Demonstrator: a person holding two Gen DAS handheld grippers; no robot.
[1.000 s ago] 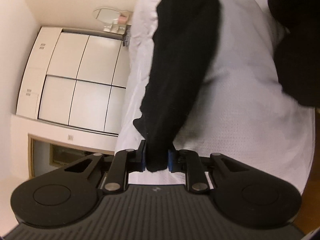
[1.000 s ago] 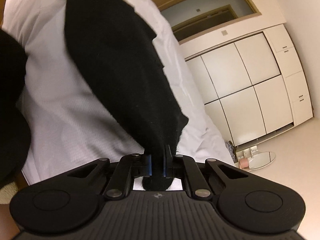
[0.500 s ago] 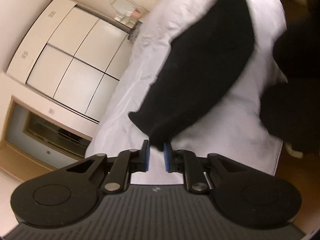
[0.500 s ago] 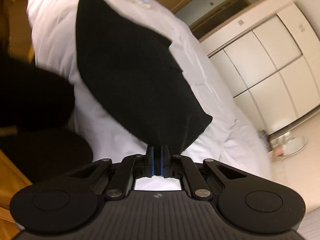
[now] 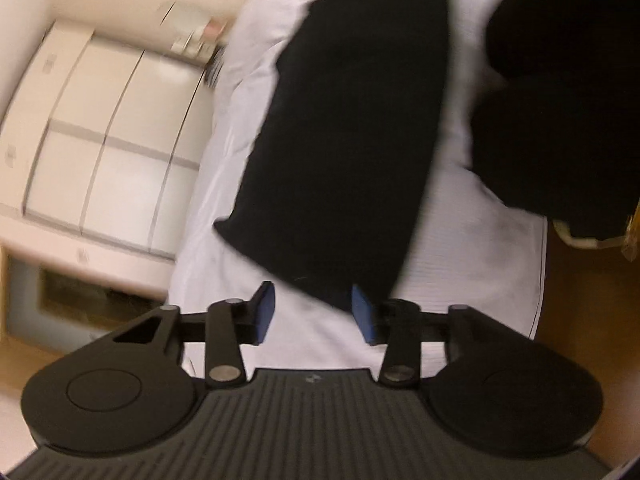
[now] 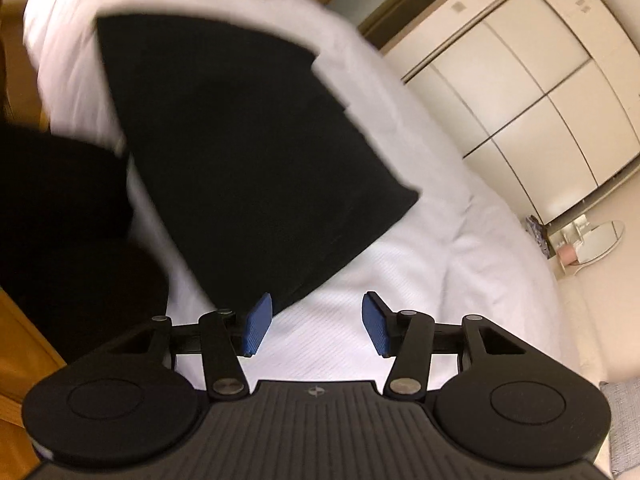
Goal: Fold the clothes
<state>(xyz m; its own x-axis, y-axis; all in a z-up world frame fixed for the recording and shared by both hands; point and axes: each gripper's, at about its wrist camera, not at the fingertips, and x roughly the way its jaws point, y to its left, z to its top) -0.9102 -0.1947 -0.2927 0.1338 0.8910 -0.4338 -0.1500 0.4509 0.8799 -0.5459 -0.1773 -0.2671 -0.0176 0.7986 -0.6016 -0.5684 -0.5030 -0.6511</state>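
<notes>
A black garment [image 5: 344, 136] lies flat on the white bed [image 5: 472, 248], its near edge just ahead of my fingers. My left gripper [image 5: 314, 312] is open with nothing between its blue pads; the cloth's near corner sits by the right pad [image 5: 362, 314]. In the right wrist view the same black garment [image 6: 240, 152] lies on the bed [image 6: 440, 260]. My right gripper [image 6: 316, 322] is open and empty, with the cloth's near corner by its left pad [image 6: 258, 322].
More black clothing is heaped at the bed's edge [image 5: 560, 112], also in the right wrist view [image 6: 60, 208]. White wardrobe doors [image 6: 532, 92] stand beyond the bed, with a small round table [image 6: 596, 240] beside it. Wooden furniture [image 6: 16, 344] is at the near left.
Both grippers were shut on the black garment and held it up. Now both have opened and the garment has dropped flat onto the bed.
</notes>
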